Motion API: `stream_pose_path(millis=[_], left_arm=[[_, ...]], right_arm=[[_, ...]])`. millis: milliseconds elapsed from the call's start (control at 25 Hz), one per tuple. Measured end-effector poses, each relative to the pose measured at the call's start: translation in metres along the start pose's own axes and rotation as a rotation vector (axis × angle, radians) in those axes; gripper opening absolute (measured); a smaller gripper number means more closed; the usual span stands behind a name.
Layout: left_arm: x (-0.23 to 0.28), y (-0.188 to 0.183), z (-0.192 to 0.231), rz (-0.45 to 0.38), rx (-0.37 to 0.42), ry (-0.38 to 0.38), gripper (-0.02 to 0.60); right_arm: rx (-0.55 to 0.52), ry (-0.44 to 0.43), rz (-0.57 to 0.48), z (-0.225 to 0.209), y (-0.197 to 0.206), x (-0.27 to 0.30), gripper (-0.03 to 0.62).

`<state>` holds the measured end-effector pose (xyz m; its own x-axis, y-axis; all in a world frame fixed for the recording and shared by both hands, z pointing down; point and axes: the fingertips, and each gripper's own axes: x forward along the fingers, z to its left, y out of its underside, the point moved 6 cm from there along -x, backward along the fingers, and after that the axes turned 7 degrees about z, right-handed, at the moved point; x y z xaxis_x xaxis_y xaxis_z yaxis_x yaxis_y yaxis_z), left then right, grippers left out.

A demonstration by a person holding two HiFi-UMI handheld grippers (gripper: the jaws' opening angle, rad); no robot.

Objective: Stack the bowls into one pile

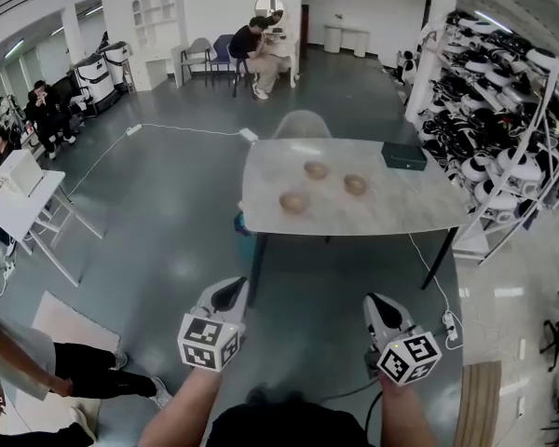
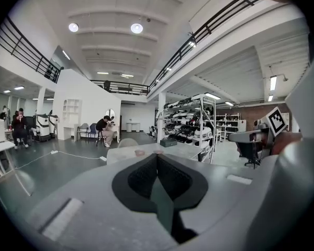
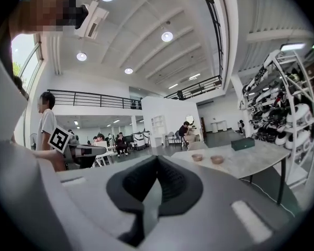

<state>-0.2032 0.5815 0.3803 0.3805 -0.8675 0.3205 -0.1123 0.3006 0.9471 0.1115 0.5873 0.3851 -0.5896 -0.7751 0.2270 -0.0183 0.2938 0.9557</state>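
Your left gripper (image 1: 231, 292) is held low in front of you, at the left of the head view, above the grey floor (image 1: 168, 203). Its fingers (image 2: 141, 178) are pressed fully together, with nothing between them. Your right gripper (image 1: 376, 304) is held at the right, well apart from the left one. Its fingers (image 3: 172, 180) are likewise closed tip to tip and carry nothing. Both grippers point roughly level toward the worktop (image 1: 391, 214), which stands ahead of you, well clear of either gripper.

Three bowls rest on the worktop, unstacked, each apart from the others.
- The nearest bowl (image 1: 293, 202) sits toward the worktop's front left.
- The far bowl (image 1: 316, 169) sits behind it, slightly to the right.
- The right bowl (image 1: 355, 184) sits further right, between the other two in depth.

All three bowls are brown. At this range you cannot tell whether they stand upright or upside down.

A dark green box (image 1: 403, 155) lies near the worktop's far right corner, apart from the bowls. A grey chair (image 1: 301, 124) stands just behind the worktop's far edge. A white rack (image 1: 503, 101) loaded with black-and-white items stands just to the right of the worktop.
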Motion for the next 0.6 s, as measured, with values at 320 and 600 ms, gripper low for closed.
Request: stream_pose_path(millis=[320,600], left_arm=[[0.02,-0.002,-0.033,0.012,0.015,-0.011,0.011],[0.052,-0.002,-0.029,0.033,-0.018,-0.019,0.011]], right_arm=[[0.062,-0.018,-0.002,-0.042,0.018,-0.018,0.003],[0.093,-0.05,0.04,-0.068,0.018,0.006,0.003]])
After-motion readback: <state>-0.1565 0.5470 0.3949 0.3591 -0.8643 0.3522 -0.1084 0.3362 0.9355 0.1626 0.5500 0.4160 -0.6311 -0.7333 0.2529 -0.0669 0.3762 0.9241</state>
